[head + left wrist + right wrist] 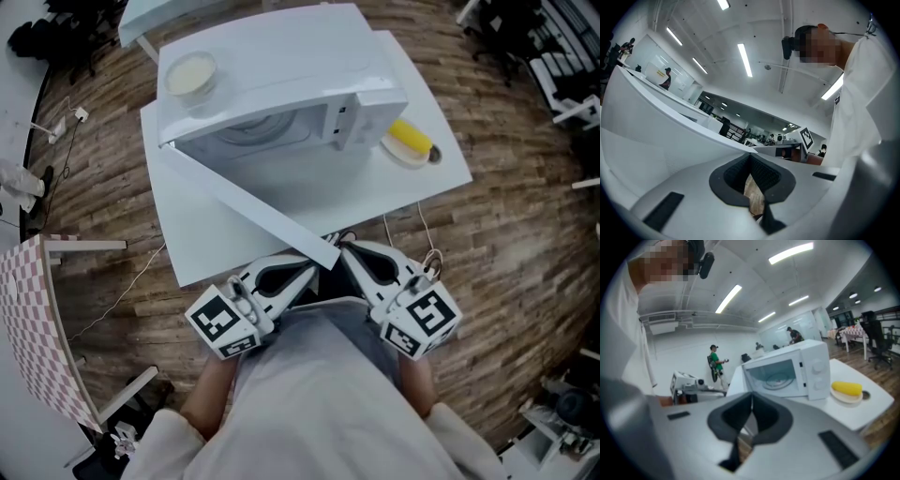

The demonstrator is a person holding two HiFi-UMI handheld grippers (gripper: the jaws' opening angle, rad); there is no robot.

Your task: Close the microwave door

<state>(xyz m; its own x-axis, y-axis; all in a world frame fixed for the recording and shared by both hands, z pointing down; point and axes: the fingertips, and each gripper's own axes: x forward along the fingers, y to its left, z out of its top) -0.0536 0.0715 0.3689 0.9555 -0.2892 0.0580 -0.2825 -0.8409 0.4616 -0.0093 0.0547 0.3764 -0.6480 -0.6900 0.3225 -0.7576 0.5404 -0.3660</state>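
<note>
Microwave (281, 103) is sitting open on white table (206, 244) over plank floor (506, 234); I'm holding left gripper (751, 157) and right gripper (751, 397) pinched together, empty.

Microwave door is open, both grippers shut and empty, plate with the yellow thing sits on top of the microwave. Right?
One slip: the plate with the yellow thing sits on the table beside the microwave, not on top, per the head view. The door is open, and the left gripper and right gripper are shut and empty.
</note>
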